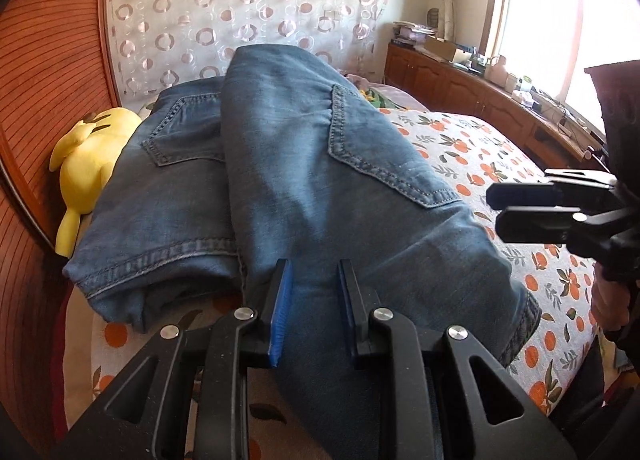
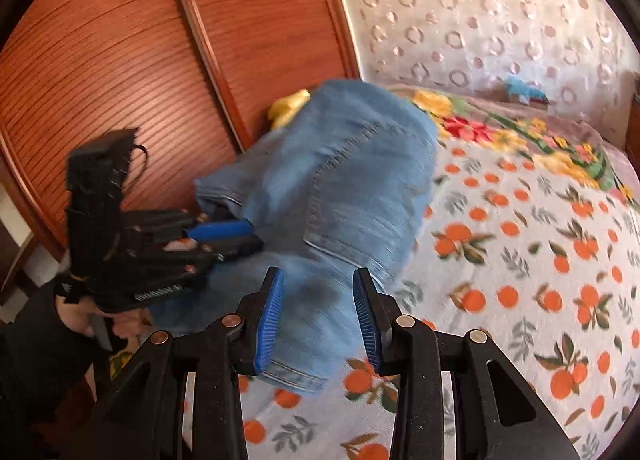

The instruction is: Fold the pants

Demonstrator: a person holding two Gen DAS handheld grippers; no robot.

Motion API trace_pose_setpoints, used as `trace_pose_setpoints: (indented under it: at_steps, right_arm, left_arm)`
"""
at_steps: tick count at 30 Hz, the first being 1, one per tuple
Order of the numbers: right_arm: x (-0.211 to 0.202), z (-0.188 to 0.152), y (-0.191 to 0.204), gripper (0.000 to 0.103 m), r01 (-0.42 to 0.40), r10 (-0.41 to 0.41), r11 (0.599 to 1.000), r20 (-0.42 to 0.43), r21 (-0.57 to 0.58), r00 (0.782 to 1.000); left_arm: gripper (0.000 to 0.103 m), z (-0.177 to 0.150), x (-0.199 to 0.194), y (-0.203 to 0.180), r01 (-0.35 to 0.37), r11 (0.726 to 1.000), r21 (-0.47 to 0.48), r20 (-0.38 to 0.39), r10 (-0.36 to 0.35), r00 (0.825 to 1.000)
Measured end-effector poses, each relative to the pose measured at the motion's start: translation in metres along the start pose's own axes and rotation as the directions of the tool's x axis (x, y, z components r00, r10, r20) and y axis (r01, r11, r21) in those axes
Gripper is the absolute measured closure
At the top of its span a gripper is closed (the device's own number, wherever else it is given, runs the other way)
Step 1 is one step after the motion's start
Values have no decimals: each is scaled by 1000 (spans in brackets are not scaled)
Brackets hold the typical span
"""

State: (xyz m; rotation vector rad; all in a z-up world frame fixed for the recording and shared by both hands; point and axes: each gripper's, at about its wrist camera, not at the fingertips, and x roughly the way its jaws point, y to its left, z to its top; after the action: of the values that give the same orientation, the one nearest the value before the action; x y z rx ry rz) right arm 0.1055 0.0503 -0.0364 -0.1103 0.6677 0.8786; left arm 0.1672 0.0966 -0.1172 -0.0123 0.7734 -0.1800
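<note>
1. Left gripper (image 1: 314, 308): jaws apart, nothing clamped, over the jeans (image 1: 320, 179) near the bed (image 1: 520, 179) foot edge.
2. Jeans' long axis runs away toward the headboard.
3. Right gripper (image 2: 318, 316): jaws apart, empty, straddling the hem; nearer.

We see a bedroom lit by strong daylight from a wood-framed window (image 1: 536, 11). Under it runs a low wooden cabinet (image 1: 452, 87), its top cluttered with small items. The bed (image 1: 460, 147) wears an orange-fruit print sheet. A ribbed wooden headboard (image 2: 120, 51) and a white curtain with a ring pattern (image 1: 248, 7) stand behind it.
</note>
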Motion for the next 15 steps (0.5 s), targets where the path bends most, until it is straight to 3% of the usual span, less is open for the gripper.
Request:
trace_pose_setpoints:
  at_steps: [4, 12, 15]
  right_arm:
    - [15, -8, 8, 66, 18, -21, 998, -58, -52, 998]
    - [33, -24, 13, 66, 75, -82, 992, -64, -97, 995]
    - [32, -23, 17, 65, 86, -94, 989, -59, -123, 994]
  left_arm:
    - [79, -6, -4, 7, 0, 1000, -20, -1, 0, 1000]
    - [79, -8, -6, 13, -10, 999, -39, -4, 10, 1000]
    - [73, -10, -12, 14, -33, 997, -63, 1, 33, 999]
